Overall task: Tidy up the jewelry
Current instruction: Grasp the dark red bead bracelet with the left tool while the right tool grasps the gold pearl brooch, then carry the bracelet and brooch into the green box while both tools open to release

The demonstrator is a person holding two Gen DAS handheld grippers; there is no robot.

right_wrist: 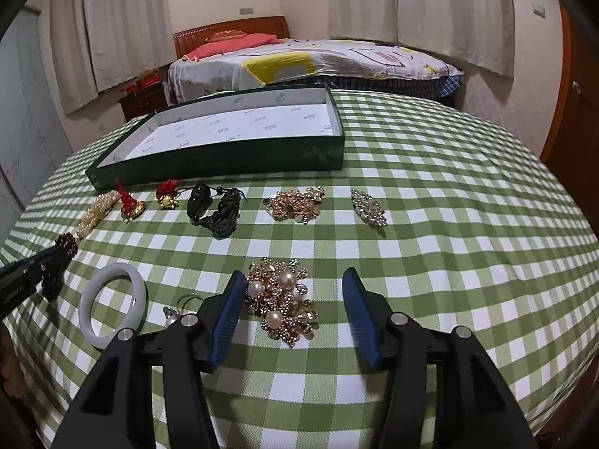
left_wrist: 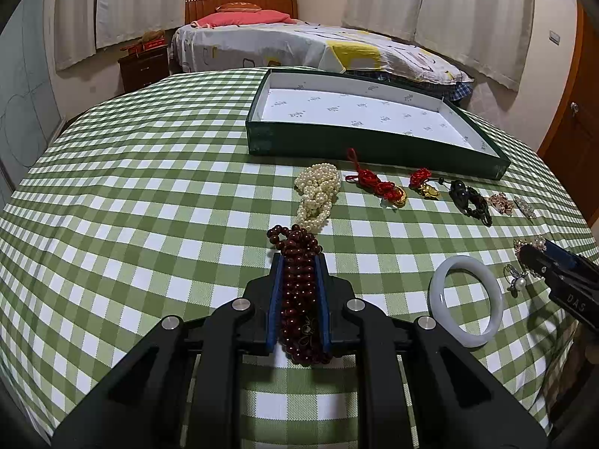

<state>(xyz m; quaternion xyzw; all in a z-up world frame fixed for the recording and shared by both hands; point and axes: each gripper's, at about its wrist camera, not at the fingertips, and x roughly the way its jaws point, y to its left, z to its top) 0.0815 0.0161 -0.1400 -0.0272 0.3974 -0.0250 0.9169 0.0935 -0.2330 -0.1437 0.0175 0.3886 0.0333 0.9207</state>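
My left gripper (left_wrist: 298,262) is shut on a dark red bead necklace (left_wrist: 299,299) that lies on the checked tablecloth. My right gripper (right_wrist: 294,280) is open, its jaws either side of a gold pearl brooch (right_wrist: 282,301) on the cloth. A dark green tray (left_wrist: 374,144) with a white lining stands at the back; it also shows in the right wrist view (right_wrist: 224,159). A pearl necklace (left_wrist: 317,196), two red-cord gold charms (left_wrist: 378,183) (left_wrist: 425,183), a black pendant (left_wrist: 468,200) and a white jade bangle (left_wrist: 466,299) lie in front of it.
A gold brooch (right_wrist: 297,204) and a silver brooch (right_wrist: 368,207) lie further right. A small pearl ring (right_wrist: 176,312) sits by my right gripper's left finger. A bed (left_wrist: 299,45) stands behind the table, a door (left_wrist: 576,123) at right.
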